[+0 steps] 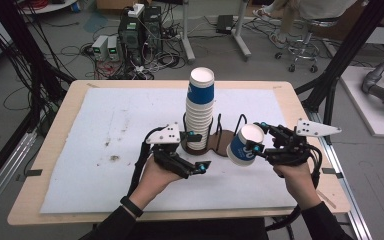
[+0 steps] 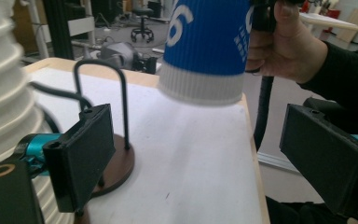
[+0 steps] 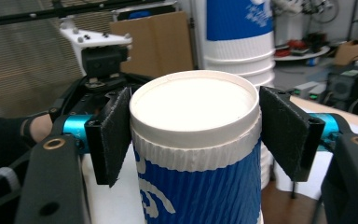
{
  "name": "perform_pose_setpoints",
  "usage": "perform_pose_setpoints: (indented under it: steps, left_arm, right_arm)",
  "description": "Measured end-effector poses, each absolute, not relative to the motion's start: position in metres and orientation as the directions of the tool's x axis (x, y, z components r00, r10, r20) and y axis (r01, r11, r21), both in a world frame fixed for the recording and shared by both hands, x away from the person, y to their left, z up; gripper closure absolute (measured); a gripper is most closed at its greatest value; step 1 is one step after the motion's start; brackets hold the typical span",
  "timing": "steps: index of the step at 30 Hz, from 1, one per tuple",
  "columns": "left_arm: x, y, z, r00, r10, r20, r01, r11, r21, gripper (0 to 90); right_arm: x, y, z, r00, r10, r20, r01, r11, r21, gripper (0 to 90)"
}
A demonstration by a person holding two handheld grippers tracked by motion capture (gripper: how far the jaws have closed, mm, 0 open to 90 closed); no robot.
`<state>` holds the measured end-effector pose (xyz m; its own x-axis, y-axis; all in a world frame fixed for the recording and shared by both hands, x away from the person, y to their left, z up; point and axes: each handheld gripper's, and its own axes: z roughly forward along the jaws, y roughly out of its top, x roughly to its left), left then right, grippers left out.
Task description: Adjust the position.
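Starting on the left of the high view, most of the white mat [image 1: 105, 145] is bare apart from a few dark specks, and it covers nearly all of the wooden table [image 1: 55, 130]. Next comes the left gripper [image 1: 200, 167], sitting low over the near middle of the mat with its jaws spread and nothing between them; in the left gripper view the two black pads are wide apart with just mat showing in the gap. Just beyond it, touching nothing of the gripper as far as I can tell, is the tall stack of paper cups [image 1: 200, 107], upside down, white ribbed rims piled up with a blue one on top, standing in a black wire cup holder [image 1: 219, 131] on a round brown base. Then to the right of the holder there's the single blue paper cup [image 1: 245, 145], tipped on its side with its white bottom facing up toward the far left, lifted off the mat. The right gripper [image 1: 264, 145] has it pinched: in the right gripper view both pads press on the white ribbed band near the cup's bottom, one each side. The cup sits just beside the holder, near the right edge of the mat.
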<state>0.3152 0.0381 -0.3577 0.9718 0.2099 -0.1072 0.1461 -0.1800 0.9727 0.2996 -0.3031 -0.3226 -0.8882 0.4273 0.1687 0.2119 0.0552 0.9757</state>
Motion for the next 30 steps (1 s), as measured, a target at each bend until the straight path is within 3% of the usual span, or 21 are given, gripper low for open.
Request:
perform_pose_setpoints:
  steps: [9,30]
  left_arm:
    - [0.313,0.006,-0.362,0.984,0.157,-0.085,0.118,-0.215,0.97,10.3]
    - [0.316,-0.003,-0.379,0.984,0.138,-0.117,0.141,-0.176,0.974,10.7]
  right_arm:
    - [0.298,-0.281,-0.327,-0.908,0.373,0.191,0.244,0.101,0.964,29.7]
    - [0.296,-0.256,-0.335,-0.926,0.312,0.212,0.264,0.135,0.955,29.7]
